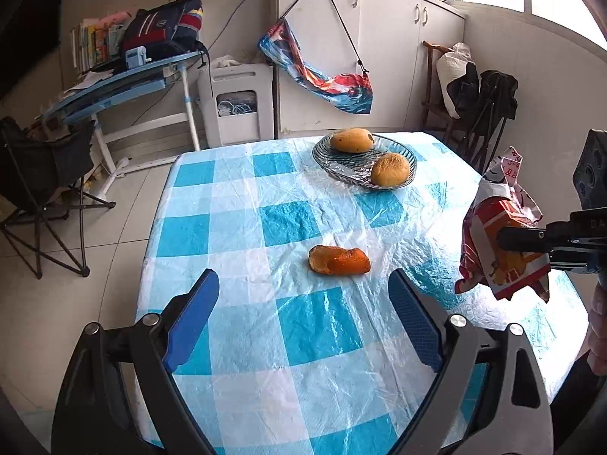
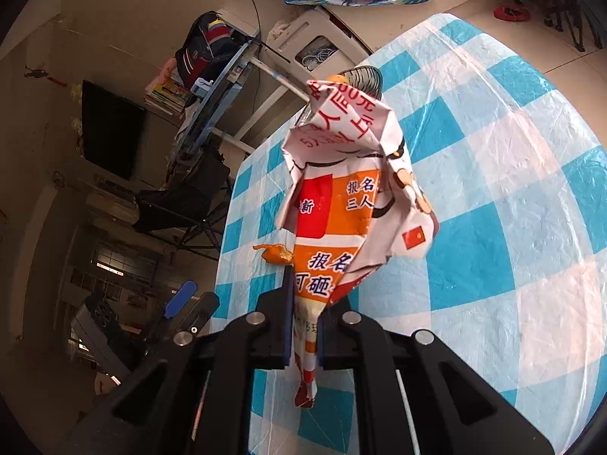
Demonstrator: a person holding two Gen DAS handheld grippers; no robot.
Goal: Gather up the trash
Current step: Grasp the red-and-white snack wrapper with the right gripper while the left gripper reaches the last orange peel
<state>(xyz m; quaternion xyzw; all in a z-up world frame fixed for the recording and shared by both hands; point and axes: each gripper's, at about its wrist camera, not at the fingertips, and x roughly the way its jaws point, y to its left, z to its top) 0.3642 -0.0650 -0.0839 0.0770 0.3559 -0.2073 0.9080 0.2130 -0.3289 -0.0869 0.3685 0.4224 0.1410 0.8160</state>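
Observation:
An orange peel [image 1: 338,260] lies on the blue-and-white checked tablecloth [image 1: 265,227], just beyond my left gripper [image 1: 303,292], which is open and empty above the cloth. My right gripper [image 2: 305,299] is shut on a crumpled red, orange and white paper flyer [image 2: 349,185] and holds it above the table. The flyer [image 1: 500,227] also shows at the right of the left wrist view, pinched by the right gripper's fingers [image 1: 519,237]. The peel [image 2: 275,253] shows left of the flyer in the right wrist view.
A glass dish [image 1: 353,168] holds two round buns [image 1: 352,139] at the table's far side. Beyond the table are a folding chair [image 1: 41,189], a blue desk with a backpack [image 1: 163,30], a white appliance [image 1: 237,102] and white cabinets [image 1: 379,38]. A chair with dark bags [image 1: 478,98] stands at the right.

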